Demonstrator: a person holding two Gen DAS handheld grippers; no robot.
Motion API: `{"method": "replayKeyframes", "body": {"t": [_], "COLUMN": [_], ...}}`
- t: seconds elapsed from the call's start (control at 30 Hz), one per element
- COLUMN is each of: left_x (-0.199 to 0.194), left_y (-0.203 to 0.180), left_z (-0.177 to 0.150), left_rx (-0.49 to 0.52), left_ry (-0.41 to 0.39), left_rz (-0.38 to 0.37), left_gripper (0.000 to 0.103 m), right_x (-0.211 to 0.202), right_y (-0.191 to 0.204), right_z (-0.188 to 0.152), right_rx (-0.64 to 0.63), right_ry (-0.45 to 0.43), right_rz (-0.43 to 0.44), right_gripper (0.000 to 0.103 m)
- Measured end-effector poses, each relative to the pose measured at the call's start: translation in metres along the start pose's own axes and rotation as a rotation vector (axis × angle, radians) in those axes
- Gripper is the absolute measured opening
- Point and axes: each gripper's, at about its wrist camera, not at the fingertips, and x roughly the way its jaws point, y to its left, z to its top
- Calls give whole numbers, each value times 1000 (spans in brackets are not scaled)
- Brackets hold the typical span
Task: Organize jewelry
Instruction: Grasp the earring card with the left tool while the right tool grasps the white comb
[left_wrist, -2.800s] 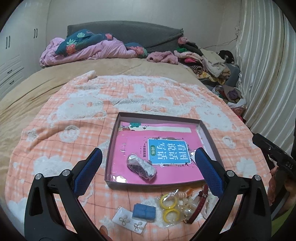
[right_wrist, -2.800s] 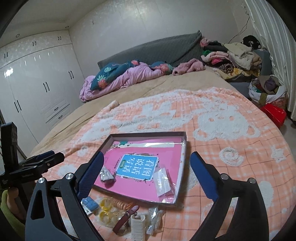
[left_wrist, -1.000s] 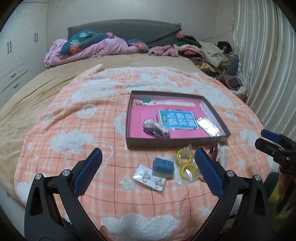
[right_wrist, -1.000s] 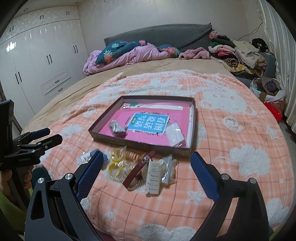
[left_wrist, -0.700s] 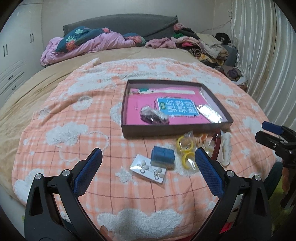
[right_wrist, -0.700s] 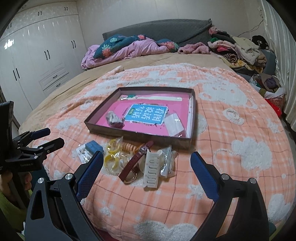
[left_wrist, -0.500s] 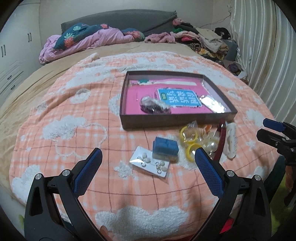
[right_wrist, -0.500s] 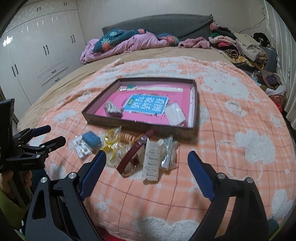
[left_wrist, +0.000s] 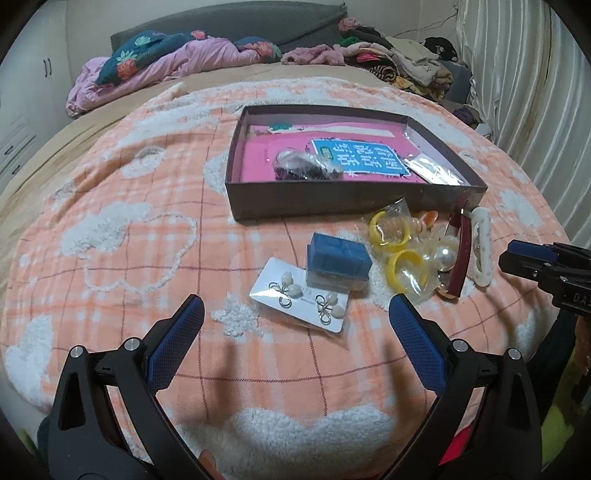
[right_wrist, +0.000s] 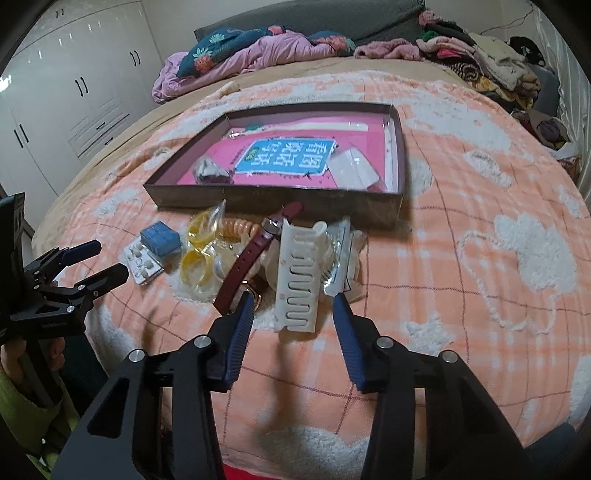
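Right hand-held gripper (right_wrist: 293, 308), jaws just closing but clear, straddles the white hair clip (right_wrist: 300, 275): light, stiff, slippery; pinch its long edges.

watch (right_wrist: 243, 263) face tucked behind the right gripper's finger (right_wrist: 242, 320), clear packets (right_wrist: 341, 254) half under the white clip (right_wrist: 298, 275), box (right_wrist: 280, 193) wall hiding the pouch (right_wrist: 210, 170) bottom

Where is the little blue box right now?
In the left wrist view the little blue box sits on the blanket in front of the tray, resting partly on the earring card, with the yellow rings to its right.
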Motion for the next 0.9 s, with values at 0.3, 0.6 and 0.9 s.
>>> {"method": "replayKeyframes", "body": {"t": [0.3,0.6,0.9], "left_x": [16,37,51], "left_y": [6,7,-2], "left_z": [-4,-4,1], "left_rx": [-5,-12,37], "left_ry": [16,51,52], "left_rz": [-45,-58,-22], "left_gripper": [94,94,82], "right_x": [25,38,22], "right_y": [-5,-18,-39], "right_z": [-1,2,-1], "right_rx": [26,77,119], "right_ry": [40,24,-11], "right_rz": [37,55,0], "right_gripper": [43,26,26]}}
